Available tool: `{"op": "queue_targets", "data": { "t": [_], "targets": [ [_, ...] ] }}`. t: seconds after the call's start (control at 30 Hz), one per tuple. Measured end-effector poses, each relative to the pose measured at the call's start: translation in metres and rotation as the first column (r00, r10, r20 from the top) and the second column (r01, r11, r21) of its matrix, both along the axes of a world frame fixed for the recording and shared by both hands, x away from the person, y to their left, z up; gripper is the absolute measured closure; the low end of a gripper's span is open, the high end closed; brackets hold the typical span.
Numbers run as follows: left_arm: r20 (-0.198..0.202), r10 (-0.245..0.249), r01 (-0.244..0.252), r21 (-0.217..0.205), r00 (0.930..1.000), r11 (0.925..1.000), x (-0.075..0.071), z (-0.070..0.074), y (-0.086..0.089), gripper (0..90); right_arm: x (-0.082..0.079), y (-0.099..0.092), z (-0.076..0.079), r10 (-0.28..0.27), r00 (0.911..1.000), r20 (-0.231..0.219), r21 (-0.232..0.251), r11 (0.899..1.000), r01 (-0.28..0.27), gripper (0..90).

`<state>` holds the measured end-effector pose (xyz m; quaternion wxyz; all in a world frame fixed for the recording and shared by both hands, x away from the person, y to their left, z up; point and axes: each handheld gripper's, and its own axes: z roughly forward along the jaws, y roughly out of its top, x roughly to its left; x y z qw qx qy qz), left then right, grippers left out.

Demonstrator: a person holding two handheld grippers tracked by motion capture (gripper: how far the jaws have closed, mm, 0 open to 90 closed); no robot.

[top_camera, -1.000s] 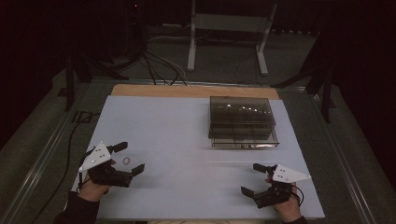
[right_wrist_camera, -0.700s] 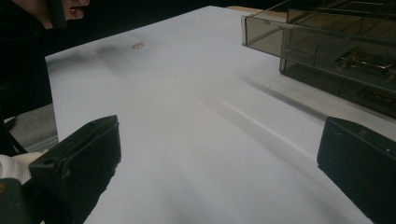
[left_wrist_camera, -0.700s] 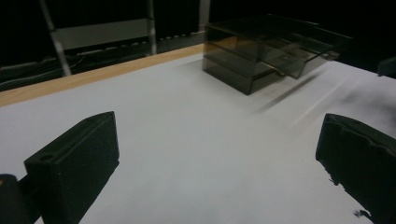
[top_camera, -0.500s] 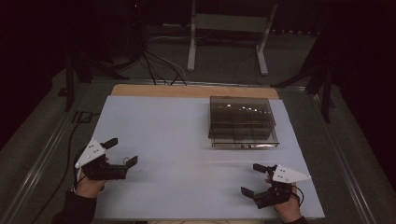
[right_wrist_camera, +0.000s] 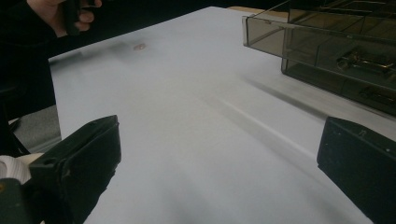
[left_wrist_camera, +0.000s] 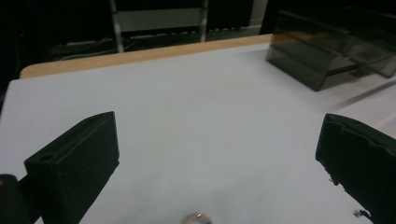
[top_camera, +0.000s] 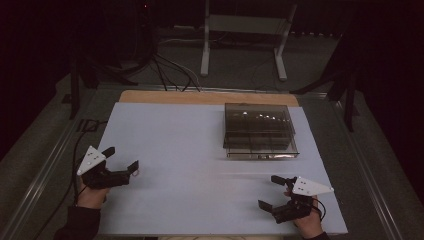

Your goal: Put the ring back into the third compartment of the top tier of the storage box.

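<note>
Left gripper (top_camera: 121,159) pulled back toward 7 o'clock since a second ago, fingers wide, empty. Small ring (left_wrist_camera: 196,218) lies on surface (top_camera: 190,145) between them, not gripped; pickup likely next. Right gripper (top_camera: 276,192) unmoved at 5 o'clock, fingers wide. Smoked box (top_camera: 260,131) at 1 o'clock.

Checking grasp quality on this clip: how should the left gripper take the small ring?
Grip the ring across its band, coming straight down with the left gripper. It seems to lie flat on the table, so no edge stands up for a sideways approach.
</note>
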<state>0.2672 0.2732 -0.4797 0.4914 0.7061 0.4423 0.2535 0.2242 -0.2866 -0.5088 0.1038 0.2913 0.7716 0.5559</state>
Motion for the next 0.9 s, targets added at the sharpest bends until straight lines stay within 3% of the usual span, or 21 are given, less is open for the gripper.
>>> {"op": "queue_targets", "data": {
  "t": [0.1, 0.23, 0.4, 0.5, 0.73, 0.87, 0.9],
  "targets": [
    [-0.046, 0.023, -0.022, 0.02, 0.9987, 0.9995, 0.003, -0.004, 0.001, 0.9, 0.0, 0.0, 0.0, 0.001, 1.0, -0.001, -0.003, 1.0, -0.001, 0.0],
    [-0.068, 0.045, -0.04, 0.074, 0.9966, 0.9964, 0.004, -0.011, 0.001, 3.3, 0.0, 0.0, 0.0, 0.0, 1.0, -0.001, -0.002, 1.0, 0.0, 0.0],
    [-0.093, 0.078, -0.071, 0.076, 0.9926, 0.9946, 0.004, -0.015, 0.004, 6.4, 0.0, 0.0, 0.0, 0.0, 1.0, -0.002, -0.004, 1.0, 0.0, 0.0],
    [-0.117, 0.075, -0.065, 0.086, 0.9903, 0.9942, 0.005, -0.017, 0.005, 7.6, 0.0, 0.0, 0.0, 0.001, 1.0, -0.002, -0.003, 1.0, -0.001, 0.0],
    [-0.213, 0.091, -0.064, 0.133, 0.9729, 0.9891, 0.009, -0.027, 0.002, 15.6, 0.0, 0.0, 0.0, 0.001, 1.0, -0.003, -0.003, 1.0, -0.001, 0.0],
    [-0.231, 0.094, -0.062, 0.142, 0.9683, 0.9879, 0.009, -0.03, 0.003, 16.9, -0.001, 0.0, 0.0, 0.002, 1.0, -0.003, -0.005, 1.0, -0.002, 0.0],
    [-0.247, 0.1, -0.067, 0.141, 0.9638, 0.9878, 0.01, -0.031, 0.003, 17.6, -0.001, 0.0, 0.0, 0.002, 1.0, -0.002, -0.005, 1.0, -0.002, 0.0]
  ]
}}
